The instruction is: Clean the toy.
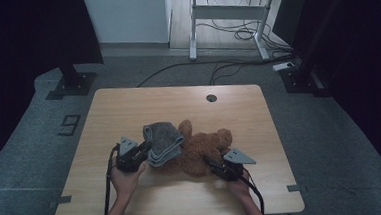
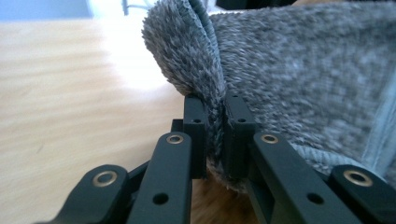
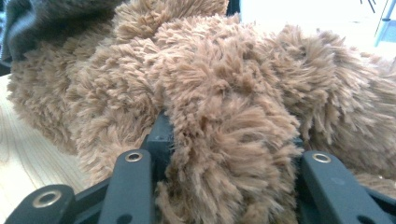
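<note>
Lying on the wooden table (image 1: pixel 128 106), a shaggy brown teddy bear (image 1: pixel 201 149) has a folded grey fleece cloth (image 1: pixel 163 139) draped over its left end. The left gripper (image 1: pixel 142 149) is clamped tight on a fuzzy fold at the cloth's edge, where nap bulges between its black jaws. The right gripper (image 1: pixel 216 167) pinches a thick plush limb of the bear at its near side.

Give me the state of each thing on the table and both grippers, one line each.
grey towel: folded over, draped on the teddy bear, edge pinched by the left gripper.
teddy bear: lying on the table, partly under the towel, a limb clamped by the right gripper.
left gripper: shut on the towel's edge.
right gripper: shut on the bear's plush.
table: bearing both.
</note>
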`<state>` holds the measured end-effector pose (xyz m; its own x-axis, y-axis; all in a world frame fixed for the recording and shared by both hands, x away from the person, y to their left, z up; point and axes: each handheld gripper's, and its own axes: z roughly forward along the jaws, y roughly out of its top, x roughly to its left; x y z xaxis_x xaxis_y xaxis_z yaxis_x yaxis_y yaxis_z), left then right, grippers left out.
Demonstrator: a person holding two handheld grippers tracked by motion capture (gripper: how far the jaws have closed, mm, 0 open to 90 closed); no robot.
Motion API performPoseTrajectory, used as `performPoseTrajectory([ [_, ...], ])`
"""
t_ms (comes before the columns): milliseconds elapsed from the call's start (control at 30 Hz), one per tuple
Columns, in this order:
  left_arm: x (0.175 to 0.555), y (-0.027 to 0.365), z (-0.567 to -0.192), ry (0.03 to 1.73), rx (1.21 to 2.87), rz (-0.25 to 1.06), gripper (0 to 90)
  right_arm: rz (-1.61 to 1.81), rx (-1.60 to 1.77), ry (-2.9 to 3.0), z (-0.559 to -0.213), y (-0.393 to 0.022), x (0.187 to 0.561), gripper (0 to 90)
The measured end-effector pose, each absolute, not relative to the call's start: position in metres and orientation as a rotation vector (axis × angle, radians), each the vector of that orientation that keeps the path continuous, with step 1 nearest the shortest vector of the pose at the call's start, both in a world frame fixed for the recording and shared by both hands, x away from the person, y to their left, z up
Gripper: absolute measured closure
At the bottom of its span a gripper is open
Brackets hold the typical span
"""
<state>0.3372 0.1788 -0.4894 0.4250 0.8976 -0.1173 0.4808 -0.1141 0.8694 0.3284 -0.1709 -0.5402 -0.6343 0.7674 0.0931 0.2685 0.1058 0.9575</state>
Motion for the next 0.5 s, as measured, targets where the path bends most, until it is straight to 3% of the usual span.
performPoseTrajectory([
  [133, 0.339, 0.191, -0.499, 1.248, 1.75, 0.499, 81.7, 1.547, 1.011, 1.958, -0.54, -0.171, 0.329, 55.1],
  [267, 0.337, 0.188, -0.471, 1.187, 1.709, 0.534, 81.8, 1.545, 1.012, 1.956, -0.54, -0.171, 0.329, 55.1],
  [500, 0.342, 0.135, -0.413, 1.002, 1.723, 0.546, 81.6, 1.532, 0.998, 1.955, -0.539, -0.17, 0.326, 55.3],
])
